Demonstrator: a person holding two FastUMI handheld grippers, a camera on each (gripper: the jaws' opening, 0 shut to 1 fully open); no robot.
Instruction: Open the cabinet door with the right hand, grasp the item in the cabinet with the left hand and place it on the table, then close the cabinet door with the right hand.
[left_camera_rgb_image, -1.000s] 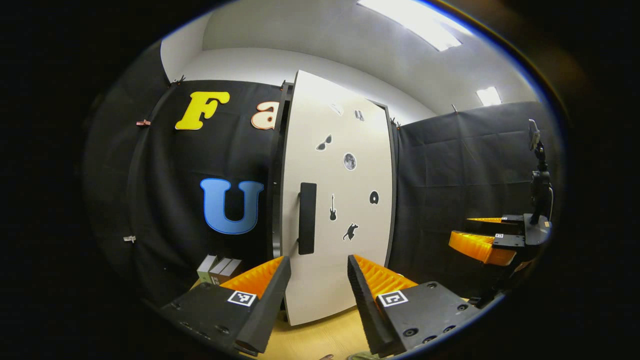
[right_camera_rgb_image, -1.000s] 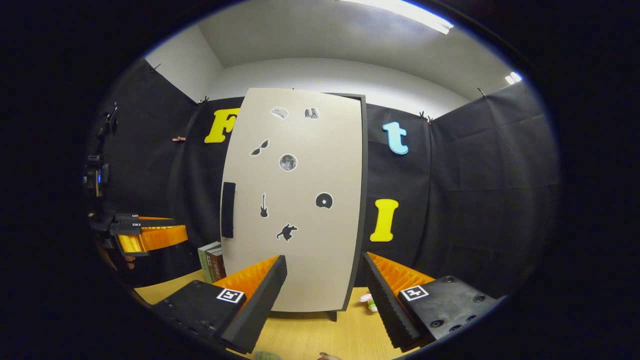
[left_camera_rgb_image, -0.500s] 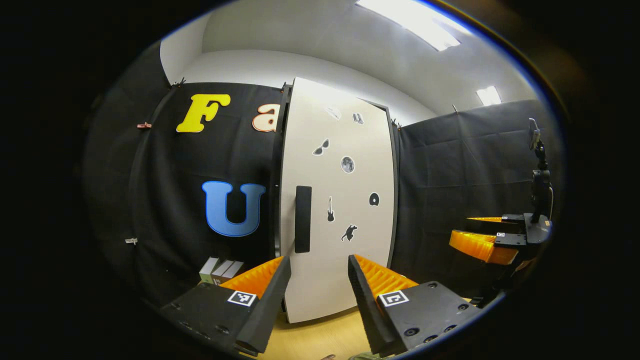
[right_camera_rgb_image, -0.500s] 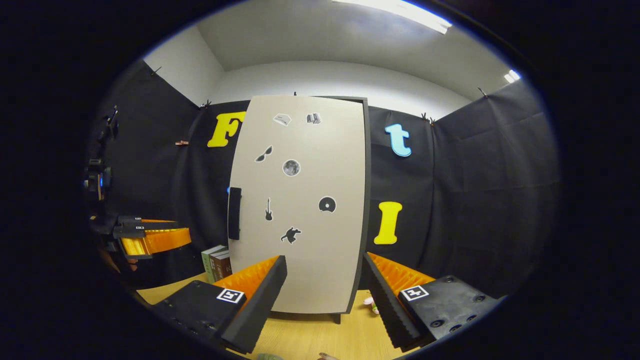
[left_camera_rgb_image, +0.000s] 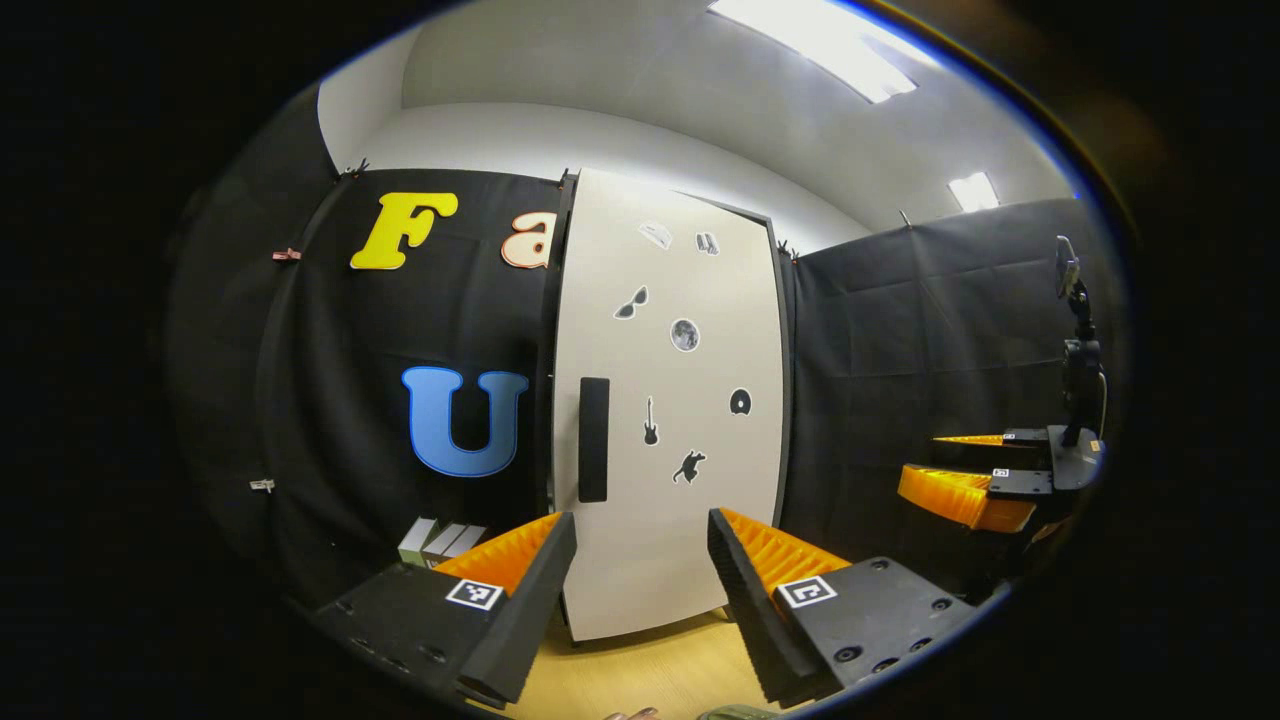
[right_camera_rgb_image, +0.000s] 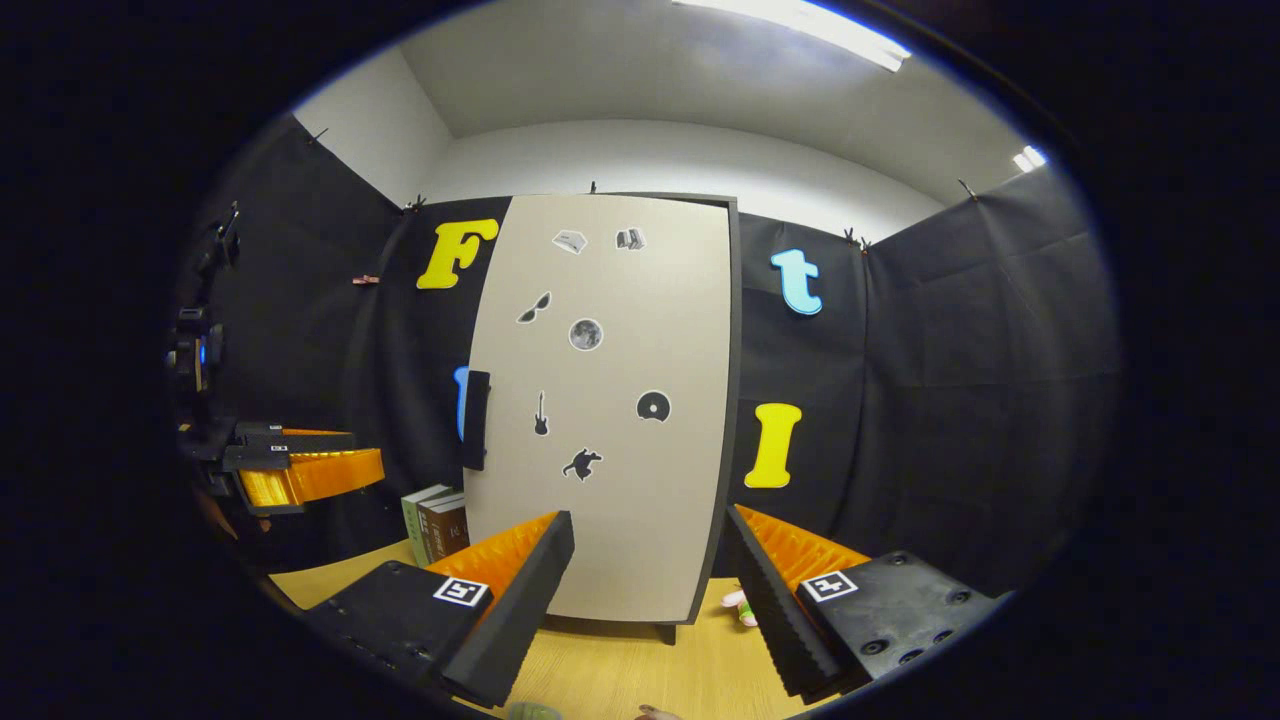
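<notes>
The tall pale cabinet door (left_camera_rgb_image: 670, 400) with small dark stickers stands flat against its dark frame and looks shut or nearly so. Its black vertical handle (left_camera_rgb_image: 593, 440) is on the left edge. My left gripper (left_camera_rgb_image: 640, 522) is open and holds nothing, a short way in front of the door's lower part. In the right gripper view the same door (right_camera_rgb_image: 610, 400) and handle (right_camera_rgb_image: 476, 420) face me. My right gripper (right_camera_rgb_image: 648, 516) is open and clear of the door. A small pink and green object (right_camera_rgb_image: 737, 603) lies on the table by the cabinet's right foot.
The cabinet stands on a light wooden table (right_camera_rgb_image: 620, 680). A few books (right_camera_rgb_image: 435, 525) stand upright left of the cabinet. The other gripper hangs open at the side: the right gripper (left_camera_rgb_image: 965, 490) and the left gripper (right_camera_rgb_image: 300, 475). A camera stand (left_camera_rgb_image: 1080, 360) rises behind.
The door has swung from slightly ajar back against its frame. Both grippers stayed open and almost still, drawing back slightly.
</notes>
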